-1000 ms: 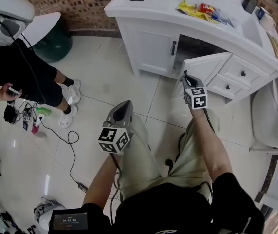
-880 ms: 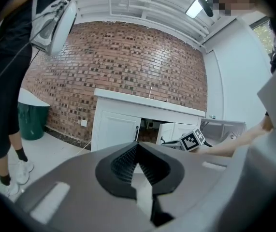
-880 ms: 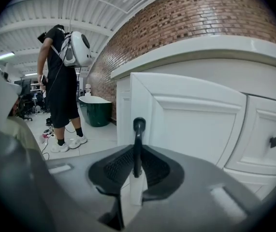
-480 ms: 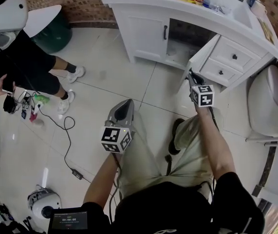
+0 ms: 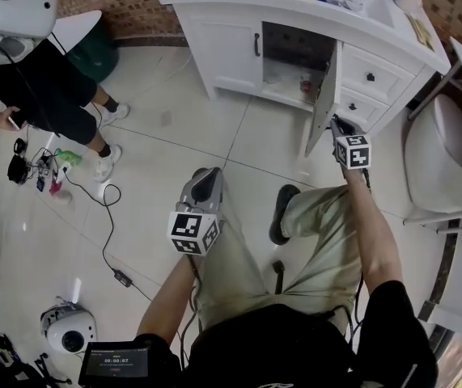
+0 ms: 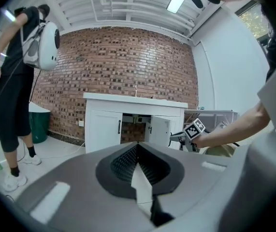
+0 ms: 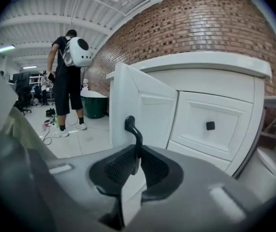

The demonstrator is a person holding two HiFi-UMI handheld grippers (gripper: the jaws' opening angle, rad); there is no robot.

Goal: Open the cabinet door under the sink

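Note:
The white sink cabinet (image 5: 222, 47) stands against the brick wall. Its right door (image 5: 324, 95) is swung wide open, showing the dark inside (image 5: 291, 55); the left door (image 5: 235, 43) is closed. My right gripper (image 5: 335, 123) is shut on that open door's black handle (image 7: 134, 138), which stands upright between the jaws of the right gripper (image 7: 135, 151). My left gripper (image 5: 204, 176) hangs over my thigh, well back from the cabinet, shut with nothing in it. In the left gripper view, the left gripper (image 6: 138, 151) faces the cabinet (image 6: 104, 127) from a distance.
Two drawers (image 5: 366, 87) sit right of the open door. A white toilet (image 5: 441, 168) stands at the right. A person in black (image 5: 36, 87) stands at the left near a green bin (image 5: 93, 55), with cables (image 5: 109, 217) across the floor tiles.
The right door has swung from partly open to wide open. My right gripper moved right and outward with the handle. The left gripper stayed over my thigh.

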